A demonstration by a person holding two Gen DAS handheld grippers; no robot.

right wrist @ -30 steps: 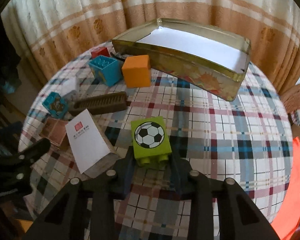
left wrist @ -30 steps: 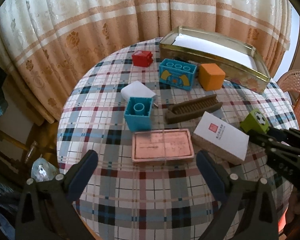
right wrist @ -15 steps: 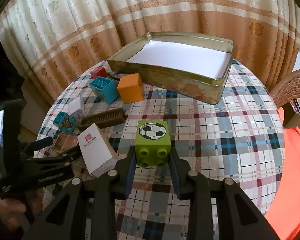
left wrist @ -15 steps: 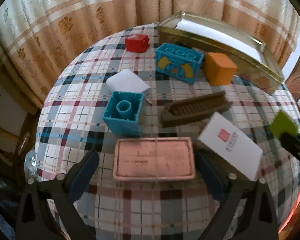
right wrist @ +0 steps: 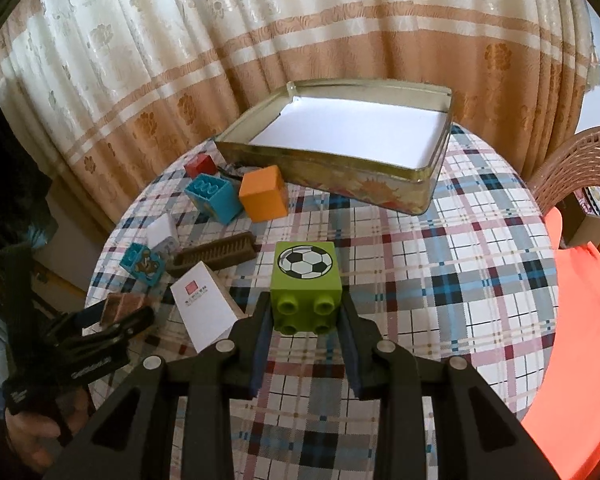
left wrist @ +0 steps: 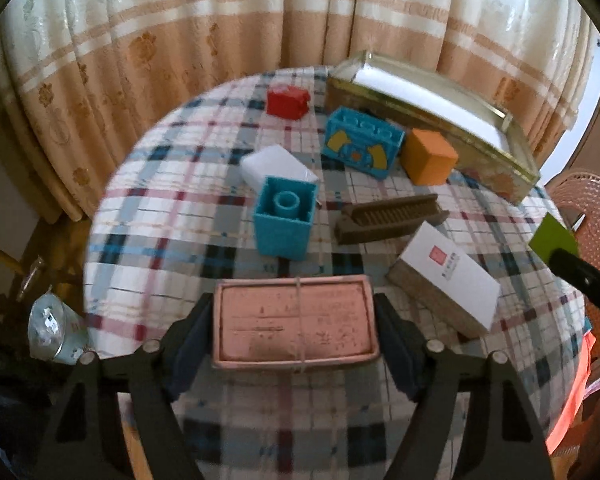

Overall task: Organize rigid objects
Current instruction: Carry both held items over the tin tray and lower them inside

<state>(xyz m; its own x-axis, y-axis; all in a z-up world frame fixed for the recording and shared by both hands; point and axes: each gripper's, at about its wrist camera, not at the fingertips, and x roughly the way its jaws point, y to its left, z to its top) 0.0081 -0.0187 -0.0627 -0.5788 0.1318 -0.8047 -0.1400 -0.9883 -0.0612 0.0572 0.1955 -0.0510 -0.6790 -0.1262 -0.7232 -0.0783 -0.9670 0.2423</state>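
Note:
My right gripper (right wrist: 305, 320) is shut on a green block with a football print (right wrist: 306, 286) and holds it above the checked table. The open gold tin (right wrist: 380, 184), lined white, stands beyond it. My left gripper (left wrist: 294, 332) has its fingers against both ends of a flat pink tin (left wrist: 295, 326) near the table's front edge; it also shows in the right wrist view (right wrist: 120, 308). On the table lie a white box (left wrist: 446, 280), a brown comb-like piece (left wrist: 388, 218), a small blue block (left wrist: 286, 222), a long blue block (left wrist: 360, 148), an orange cube (left wrist: 428, 156) and a red block (left wrist: 287, 101).
A white pad (left wrist: 278, 168) lies behind the small blue block. A wicker chair (right wrist: 576, 172) and orange cloth (right wrist: 572, 320) are at the table's right. Curtains hang behind. A clear jar (left wrist: 50, 330) sits below the table's left edge.
My left gripper has moved forward and closed its fingers onto the pink tin's ends. My right gripper has lifted the green block off the table and carried it toward the tin.

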